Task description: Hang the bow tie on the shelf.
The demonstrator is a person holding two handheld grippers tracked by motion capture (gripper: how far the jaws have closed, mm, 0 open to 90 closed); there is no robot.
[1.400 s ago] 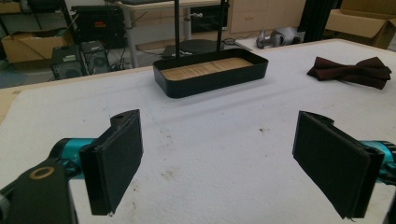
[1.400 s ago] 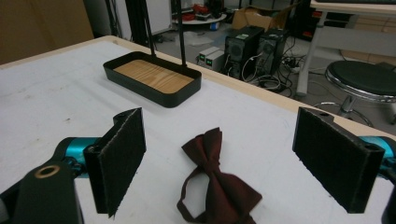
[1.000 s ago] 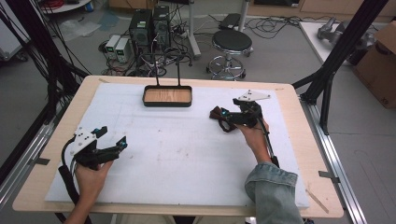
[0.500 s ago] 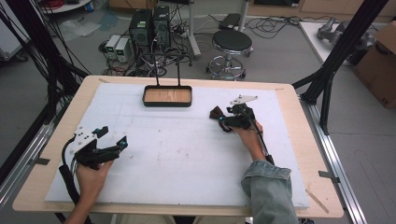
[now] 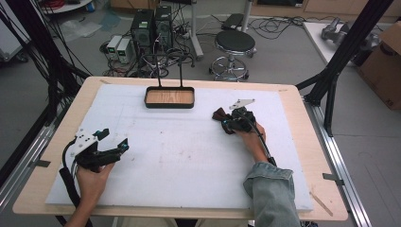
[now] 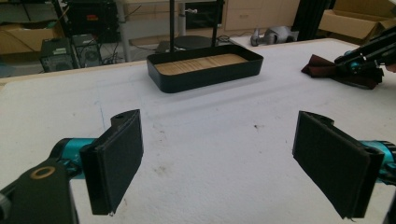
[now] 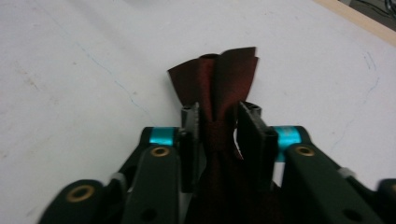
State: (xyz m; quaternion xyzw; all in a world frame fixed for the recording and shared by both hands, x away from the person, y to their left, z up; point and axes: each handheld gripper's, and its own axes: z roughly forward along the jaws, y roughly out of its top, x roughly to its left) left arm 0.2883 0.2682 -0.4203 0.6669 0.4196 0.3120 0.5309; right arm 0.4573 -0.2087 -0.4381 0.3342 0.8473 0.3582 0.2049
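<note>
A dark red folded cloth (image 7: 219,84) is bunched between the jaws of my right gripper (image 7: 218,122), which is shut on it just above the white mat. In the high view the right gripper (image 5: 226,119) sits right of centre with the cloth (image 5: 219,115) sticking out toward the left. The left gripper view catches the cloth (image 6: 322,66) far to the right. My left gripper (image 6: 219,154) is open, its pads wide apart with nothing between them; in the high view the left gripper (image 5: 116,142) rests low at the mat's left side.
A black tray (image 5: 150,103) with a wooden bottom stands at the back middle of the white mat (image 5: 179,156), two thin black posts rising behind it. The tray (image 6: 243,70) lies ahead of the left gripper. The wooden table rim (image 5: 302,123) frames the mat.
My right gripper has carried the red cloth a little toward the back and left. The left gripper has stayed in place and open.
</note>
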